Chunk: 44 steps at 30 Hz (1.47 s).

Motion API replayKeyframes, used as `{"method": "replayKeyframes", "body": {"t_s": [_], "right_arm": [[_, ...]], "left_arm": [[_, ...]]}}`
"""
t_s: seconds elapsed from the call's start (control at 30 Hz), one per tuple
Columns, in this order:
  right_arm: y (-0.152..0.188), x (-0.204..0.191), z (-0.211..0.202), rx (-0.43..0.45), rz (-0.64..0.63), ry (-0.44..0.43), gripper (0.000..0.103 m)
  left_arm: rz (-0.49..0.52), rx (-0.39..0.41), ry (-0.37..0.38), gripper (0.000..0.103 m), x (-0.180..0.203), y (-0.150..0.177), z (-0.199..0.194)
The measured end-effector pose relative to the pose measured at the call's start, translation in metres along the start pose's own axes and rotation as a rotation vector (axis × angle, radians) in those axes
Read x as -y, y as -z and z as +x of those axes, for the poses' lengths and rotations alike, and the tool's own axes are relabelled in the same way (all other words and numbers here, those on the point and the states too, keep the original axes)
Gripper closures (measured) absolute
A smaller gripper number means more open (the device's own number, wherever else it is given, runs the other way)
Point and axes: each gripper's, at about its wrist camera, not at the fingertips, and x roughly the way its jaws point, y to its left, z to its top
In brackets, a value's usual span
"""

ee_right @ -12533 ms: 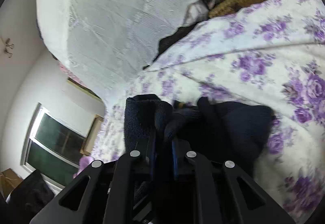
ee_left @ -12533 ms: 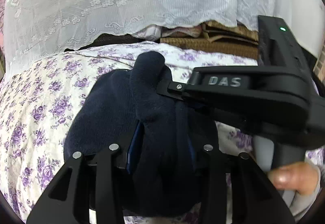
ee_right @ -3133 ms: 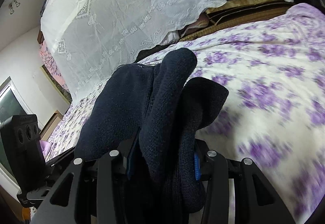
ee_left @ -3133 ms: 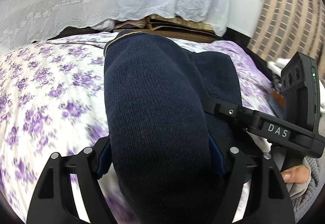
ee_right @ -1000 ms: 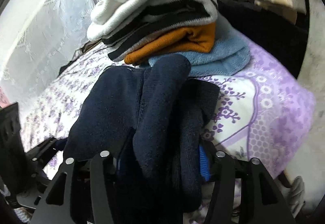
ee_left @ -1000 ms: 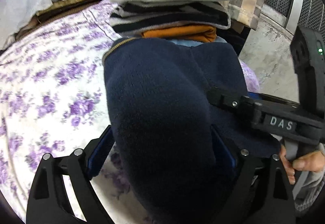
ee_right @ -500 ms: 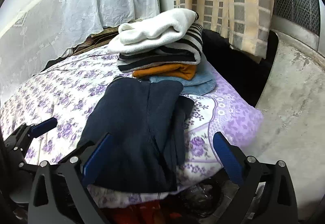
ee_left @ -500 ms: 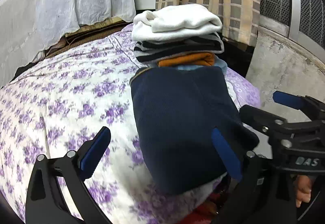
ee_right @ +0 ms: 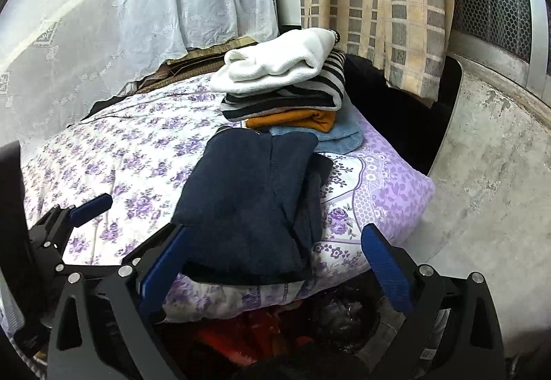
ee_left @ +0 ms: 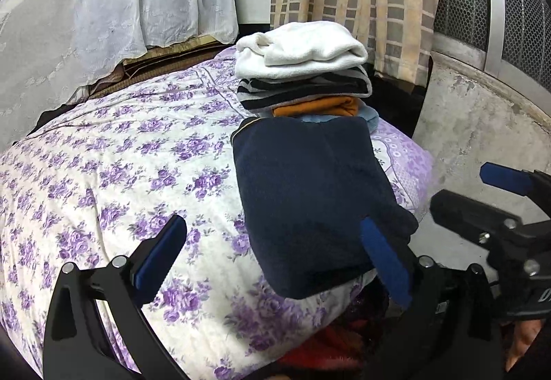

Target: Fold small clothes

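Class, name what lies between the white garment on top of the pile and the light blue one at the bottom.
A striped garment above an orange one, clearest in the right wrist view.

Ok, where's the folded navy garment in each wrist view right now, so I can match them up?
Left wrist: navy garment right of centre, on the floral bedspread.
Right wrist: navy garment at centre, just past the open jaws.
Shared landmark: the stack of folded clothes topped in white, directly behind it.

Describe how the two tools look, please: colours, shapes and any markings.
Both are alike. The left tool and the right tool have black angular frames with triangular cut-outs and silver screws. Each finger carries a long blue ribbed pad. In the left wrist view, white letters on the right tool's body are cut off at the edge.
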Motion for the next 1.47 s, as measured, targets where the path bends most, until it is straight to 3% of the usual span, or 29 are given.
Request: {"method": "replayKeyframes", "body": {"t_s": [0.53,0.93,1.1,1.47], "right_arm": [[0.003,-0.004,0.002,-0.062,-0.030,-0.052,0.004],[0.004,-0.006,0.006,-0.081,-0.036,-0.071,0.004],[0.005,-0.006,0.007,-0.087,-0.031,-0.075,0.004],[0.002,-0.004,0.009,-0.085,-0.029,-0.080,0.004]], "left_arm": [[-0.016,-0.025,-0.008,0.005,-0.004,0.004,0.003],[-0.009,-0.033,-0.010,0.005,-0.002,0.004,0.005],[0.020,0.000,-0.040,0.005,-0.002,0.006,0.002],[-0.005,-0.026,-0.053,0.005,-0.011,0.005,0.004]]}}
